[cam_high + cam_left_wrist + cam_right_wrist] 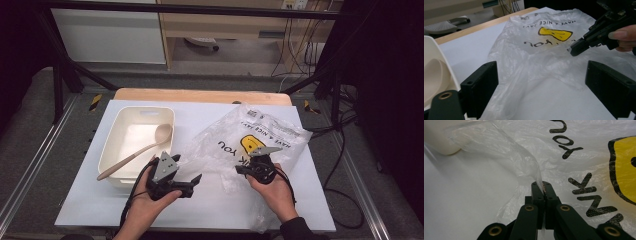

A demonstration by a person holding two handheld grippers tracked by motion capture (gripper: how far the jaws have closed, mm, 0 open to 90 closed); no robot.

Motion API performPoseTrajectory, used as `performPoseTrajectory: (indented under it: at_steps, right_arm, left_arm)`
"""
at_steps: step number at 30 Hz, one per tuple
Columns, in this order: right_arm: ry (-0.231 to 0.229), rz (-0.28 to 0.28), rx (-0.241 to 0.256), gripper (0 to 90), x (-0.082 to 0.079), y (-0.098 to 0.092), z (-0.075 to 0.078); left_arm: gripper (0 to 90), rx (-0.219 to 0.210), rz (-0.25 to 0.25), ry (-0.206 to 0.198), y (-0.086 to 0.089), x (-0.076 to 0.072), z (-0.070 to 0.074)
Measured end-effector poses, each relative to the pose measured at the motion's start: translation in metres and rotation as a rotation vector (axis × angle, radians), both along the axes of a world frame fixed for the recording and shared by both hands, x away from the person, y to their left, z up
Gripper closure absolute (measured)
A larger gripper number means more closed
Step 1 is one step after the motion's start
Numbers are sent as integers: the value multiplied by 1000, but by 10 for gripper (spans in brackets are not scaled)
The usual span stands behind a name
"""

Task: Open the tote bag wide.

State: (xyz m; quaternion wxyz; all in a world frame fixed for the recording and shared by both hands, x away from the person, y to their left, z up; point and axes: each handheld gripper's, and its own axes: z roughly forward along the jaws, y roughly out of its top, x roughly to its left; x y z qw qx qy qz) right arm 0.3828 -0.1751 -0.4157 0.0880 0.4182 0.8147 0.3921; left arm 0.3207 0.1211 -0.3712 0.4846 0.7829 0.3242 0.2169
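The plastic bag point(250, 137) lies crumpled on the white desk point(90, 200), right of centre, running from the far right edge down toward the near edge. It is thin and clear, printed with a yellow smiley face and black lettering that reads upside down from the person's side.

The right gripper point(244, 170) sits over the near part of the bag, held in the person's right hand point(272, 192). In the right gripper view its jaws are pressed together with a raised fold of the film caught between them point(543, 187); the film stands up from the pinch and trails away to the left. The left gripper view shows the same pinch from the side point(574, 48).

The left gripper point(192, 182) is held in the left hand point(147, 202), just left of the bag's near-left edge and low over the desk. Its jaws stand wide apart, grasping nothing; in the left gripper view the bag's loose near edge lies on the desk between them point(536, 75).

A cream-coloured tub point(112, 145) stands at the left of the desk, just beside the left gripper. A wooden spoon point(137, 150) rests slantwise in it, bowl toward the far right corner, handle sticking out over the near-left rim.
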Motion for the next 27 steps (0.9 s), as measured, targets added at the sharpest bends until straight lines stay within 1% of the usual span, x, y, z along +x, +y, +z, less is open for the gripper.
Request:
performPoseTrajectory:
  at_steps: [1,2,3,4,6,9,11,12,13,15,17,19,21,23,25,26,27]
  right_arm:
    - [0,1,-2,900,0,0,0]
    - [5,-1,-2,900,0,0,0]
    - [10,-2,-4,900,0,0,0]
    - [13,-4,-4,900,0,0,0]
    - [16,-6,-5,900,1,1,-1]
    - [16,-12,-2,900,2,0,-1]
    - [15,-18,-2,900,3,-1,-1]
    - [12,-17,-3,900,4,-2,-2]
    - [20,-21,2,900,3,-2,-1]
    - [16,-19,2,900,4,-2,-2]
    - [19,-17,4,900,4,-1,-1]
    - [14,-15,2,900,4,-2,-1]
    - [18,-24,5,900,5,-2,-1]
    - [17,-27,4,900,6,-3,-1]
    - [16,-29,1,900,6,-3,-1]
    - [17,-32,0,900,6,-4,-1]
    - [13,-35,-2,900,7,-4,0]
  left_arm:
    - [146,-2,-9,5,-4,-1,-2]
    - [173,4,-22,1,-8,-1,-4]
    - [173,5,-19,-4,-12,-1,-5]
    - [187,-5,-20,-4,-15,0,-5]
    - [200,-21,-31,13,-23,3,-8]
    - [199,-15,-54,46,-36,6,-18]
    - [218,-13,-62,55,-44,8,-25]
    - [227,-17,-60,61,-47,10,-28]
    - [243,-23,-60,64,-50,12,-31]
    - [300,-23,-58,63,-57,17,-37]
    - [373,-39,-60,74,-62,22,-43]
    - [452,-66,-59,105,-67,29,-51]
    - [520,-83,-61,138,-72,34,-58]
    - [593,-78,-58,129,-77,38,-64]
    - [659,-97,-69,147,-82,42,-69]
    - [694,-93,-75,145,-85,42,-71]
    - [730,-72,-82,130,-88,43,-73]
